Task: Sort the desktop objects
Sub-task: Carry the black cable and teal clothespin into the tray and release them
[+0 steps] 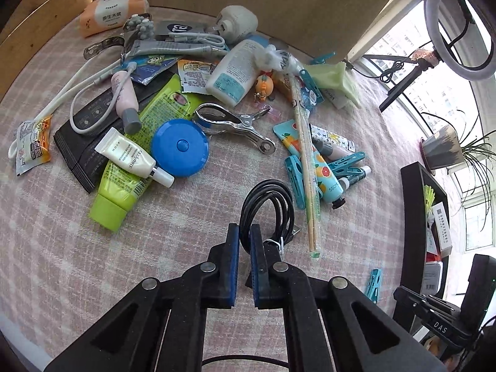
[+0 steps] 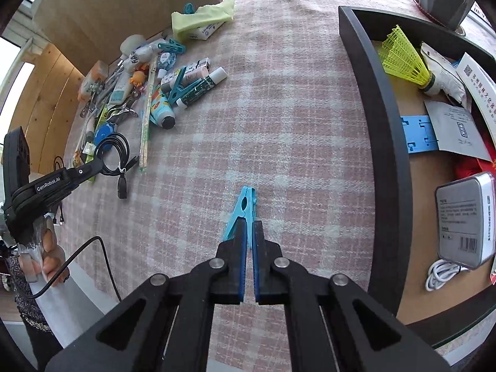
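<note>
Woven checked cloth (image 2: 279, 108), glossy plastic peg (image 2: 243, 214)

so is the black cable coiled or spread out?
Coiled. The black cable sits in a bundled loop, bound by a white tie, and the left tool is shut on one side of the loop.

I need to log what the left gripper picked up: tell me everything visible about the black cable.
The black cable is a thin, rubbery-looking cord wound into a small coil and bound by a white tie. A dark plug hangs off it. The left gripper is shut on one side of the loop, blue pads pinching the strands, above the pink checked cloth.
</note>
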`<state>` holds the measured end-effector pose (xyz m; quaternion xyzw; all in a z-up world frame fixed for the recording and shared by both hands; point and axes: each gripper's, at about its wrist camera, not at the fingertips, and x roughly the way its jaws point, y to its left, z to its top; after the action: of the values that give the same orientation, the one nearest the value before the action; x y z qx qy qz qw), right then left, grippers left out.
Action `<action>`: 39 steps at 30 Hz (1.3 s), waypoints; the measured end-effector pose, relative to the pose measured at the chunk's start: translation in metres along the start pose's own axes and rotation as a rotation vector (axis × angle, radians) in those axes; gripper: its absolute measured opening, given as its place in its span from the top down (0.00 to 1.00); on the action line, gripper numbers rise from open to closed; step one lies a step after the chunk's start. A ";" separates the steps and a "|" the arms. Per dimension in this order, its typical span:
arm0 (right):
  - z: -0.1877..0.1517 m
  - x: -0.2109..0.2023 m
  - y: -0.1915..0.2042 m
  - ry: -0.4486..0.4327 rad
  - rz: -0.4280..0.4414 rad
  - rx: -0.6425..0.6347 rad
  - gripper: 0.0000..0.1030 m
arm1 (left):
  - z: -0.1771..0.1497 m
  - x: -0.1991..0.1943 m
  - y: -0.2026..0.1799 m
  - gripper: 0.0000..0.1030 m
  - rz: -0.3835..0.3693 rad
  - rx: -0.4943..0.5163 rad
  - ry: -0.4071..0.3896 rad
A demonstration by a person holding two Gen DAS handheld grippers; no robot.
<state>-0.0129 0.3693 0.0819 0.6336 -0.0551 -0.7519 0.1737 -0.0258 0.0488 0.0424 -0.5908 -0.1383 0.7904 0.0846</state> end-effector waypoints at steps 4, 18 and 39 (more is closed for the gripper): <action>-0.004 0.002 -0.013 0.015 0.011 0.023 0.95 | -0.001 0.000 -0.009 0.94 -0.001 0.002 -0.006; 0.002 0.056 0.036 0.074 -0.105 -0.099 0.67 | -0.017 -0.018 -0.002 0.97 -0.027 -0.025 -0.020; -0.012 -0.080 -0.054 -0.167 -0.013 0.073 0.76 | -0.002 -0.057 -0.075 0.97 -0.107 0.132 -0.083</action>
<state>-0.0004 0.4481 0.1373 0.5750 -0.0927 -0.8007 0.1404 -0.0099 0.1037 0.1178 -0.5424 -0.1206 0.8159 0.1597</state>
